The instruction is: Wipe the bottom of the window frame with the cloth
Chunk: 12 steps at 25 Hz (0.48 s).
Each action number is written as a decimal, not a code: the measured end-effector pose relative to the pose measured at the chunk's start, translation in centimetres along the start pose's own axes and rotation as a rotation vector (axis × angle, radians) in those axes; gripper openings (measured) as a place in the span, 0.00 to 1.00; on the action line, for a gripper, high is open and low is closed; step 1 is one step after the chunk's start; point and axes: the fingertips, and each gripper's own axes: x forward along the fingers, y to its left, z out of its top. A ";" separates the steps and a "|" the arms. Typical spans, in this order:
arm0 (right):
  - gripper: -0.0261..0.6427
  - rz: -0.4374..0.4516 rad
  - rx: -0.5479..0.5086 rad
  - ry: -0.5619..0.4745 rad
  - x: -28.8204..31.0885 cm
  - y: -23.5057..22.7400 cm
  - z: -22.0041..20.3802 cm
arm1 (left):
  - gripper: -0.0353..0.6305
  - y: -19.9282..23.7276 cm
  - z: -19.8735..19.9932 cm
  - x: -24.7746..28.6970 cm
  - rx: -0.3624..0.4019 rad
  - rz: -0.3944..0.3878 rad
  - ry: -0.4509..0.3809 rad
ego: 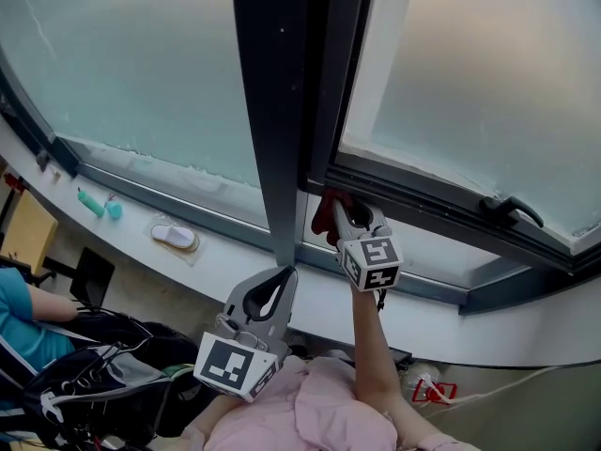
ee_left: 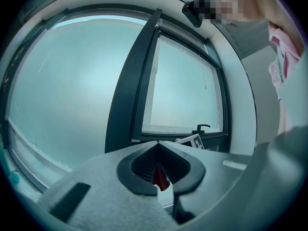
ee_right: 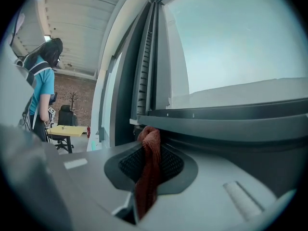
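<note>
Frosted glass fills 2 panes, the left pane [ego: 141, 54] and the right pane [ego: 488, 92], split by 1 dark grey upright frame post [ego: 277, 111]. Below them runs 1 white window sill [ego: 216, 252].

There are 2 grippers and 1 cloth. The right gripper [ego: 343, 216] has its jaws clenched on the rust-red woven cloth [ee_right: 150, 167]. The cloth's bunched top presses against the dark grey bottom rail of the window frame [ego: 423, 205], at the rail's left end just beside the post. The rest of the cloth hangs down between the jaws.

The left gripper [ego: 282, 272] is lower, near the foot of the post and apart from the cloth. Its jaws are closed tip to tip with nothing between them. In its own view the red cloth shows only through the gap behind them.

To the right of the cloth, the bottom rail runs bare up to 1 black window handle [ego: 512, 208], which sits well apart. To the left, the sill stretches away along the left pane.

On that left stretch of the sill lie 2 small teal objects [ego: 91, 203], close together. Near them is 1 clear plastic packet [ego: 174, 237] with a white oval item inside. All 3 lie well apart from both grippers.
</note>
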 end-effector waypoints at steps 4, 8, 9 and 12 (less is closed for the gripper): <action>0.11 0.004 -0.003 -0.008 -0.3 -0.2 0.1 | 0.05 -0.4 -0.1 0.5 0.003 -0.017 0.001; 0.11 0.001 -0.002 -0.008 -0.5 -0.3 0.1 | 0.05 -0.4 0.0 0.8 0.002 -0.018 0.002; 0.11 0.000 -0.001 -0.010 -0.5 -0.4 0.0 | 0.05 -0.4 0.0 0.9 0.001 -0.017 0.002; 0.11 -0.005 0.000 -0.009 -0.9 -0.7 -0.2 | 0.05 -0.6 0.0 1.2 -0.001 -0.027 0.003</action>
